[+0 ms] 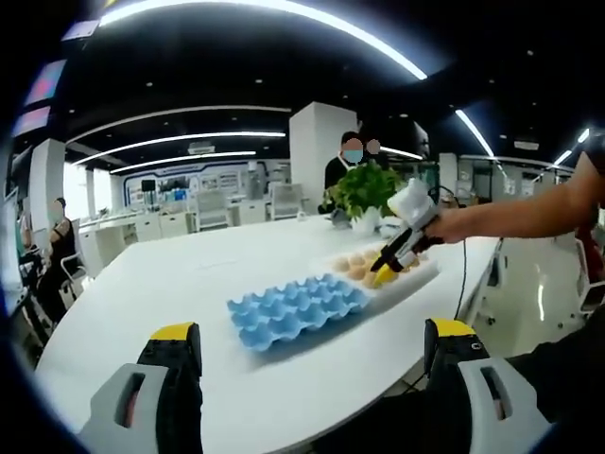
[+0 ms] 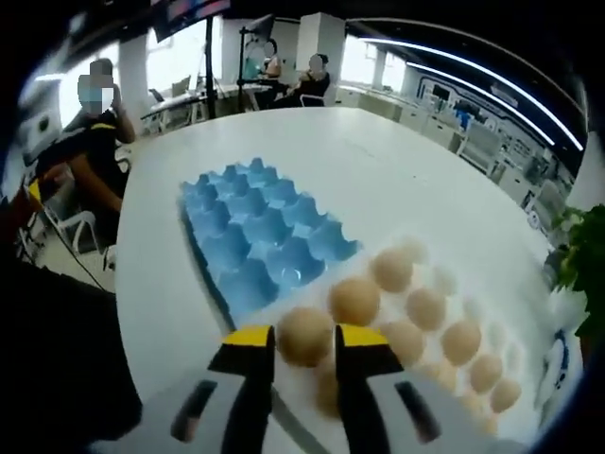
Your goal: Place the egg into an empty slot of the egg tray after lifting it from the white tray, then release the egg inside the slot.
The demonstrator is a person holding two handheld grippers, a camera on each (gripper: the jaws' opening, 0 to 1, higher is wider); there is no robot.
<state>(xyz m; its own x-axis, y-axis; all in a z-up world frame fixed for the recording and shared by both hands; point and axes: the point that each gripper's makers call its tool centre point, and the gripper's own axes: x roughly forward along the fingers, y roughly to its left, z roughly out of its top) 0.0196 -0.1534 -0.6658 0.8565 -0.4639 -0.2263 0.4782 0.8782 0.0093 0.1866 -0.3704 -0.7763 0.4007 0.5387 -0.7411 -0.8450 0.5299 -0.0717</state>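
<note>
We log one brown egg [image 2: 304, 335] between the right tongs [image 2: 304, 342], closing but grip uncertain, in the white plastic tray [image 2: 529, 312] beside the empty blue moulded egg tray [image 2: 255, 236]. Left tongs [image 1: 312, 345] released. Lifting, placing, releasing remain.

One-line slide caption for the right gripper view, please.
Right gripper straddles an egg in the white tray, beside the empty blue egg tray.
</note>
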